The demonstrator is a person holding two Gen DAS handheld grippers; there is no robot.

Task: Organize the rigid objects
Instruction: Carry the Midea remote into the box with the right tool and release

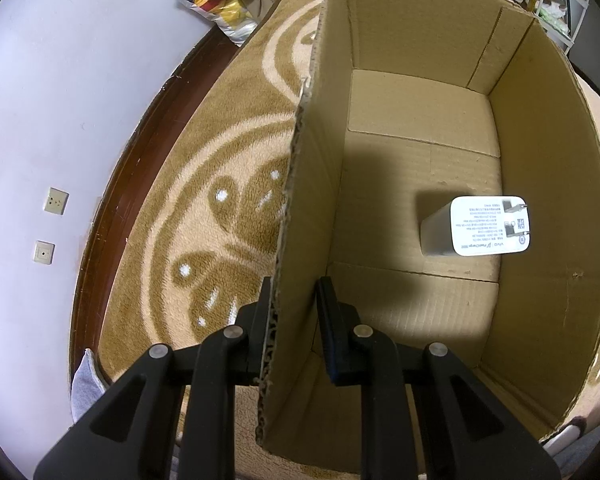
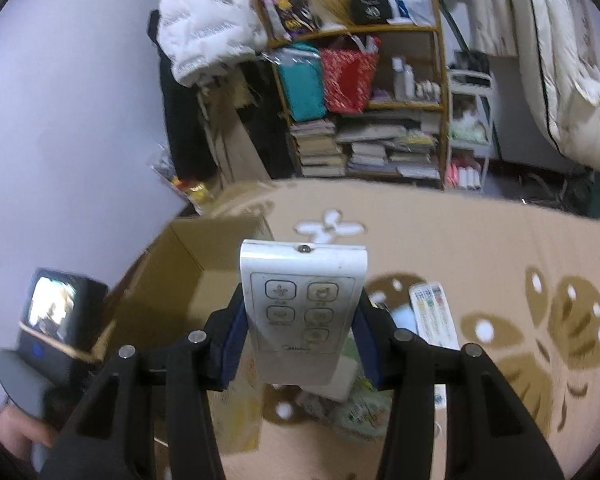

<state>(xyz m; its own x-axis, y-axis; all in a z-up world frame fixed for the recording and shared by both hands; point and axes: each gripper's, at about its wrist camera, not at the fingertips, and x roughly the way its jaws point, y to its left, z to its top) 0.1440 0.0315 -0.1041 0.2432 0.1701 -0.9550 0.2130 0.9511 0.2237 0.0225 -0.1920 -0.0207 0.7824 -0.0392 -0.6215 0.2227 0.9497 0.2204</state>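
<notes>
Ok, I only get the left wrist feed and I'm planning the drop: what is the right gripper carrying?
Observer: A white remote control, clamped between the right gripper fingers.
Operator: Anything left outside to collect?
Observer: Yes, another remote with coloured buttons lies on the blanket.
Operator: Where's the box from that side?
Observer: The cardboard box sits ahead and left of the held remote.

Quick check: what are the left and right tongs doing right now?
Left tongs: astride the cardboard box wall; whether clamped cannot be told.
Right tongs: closed on white remote.
</notes>
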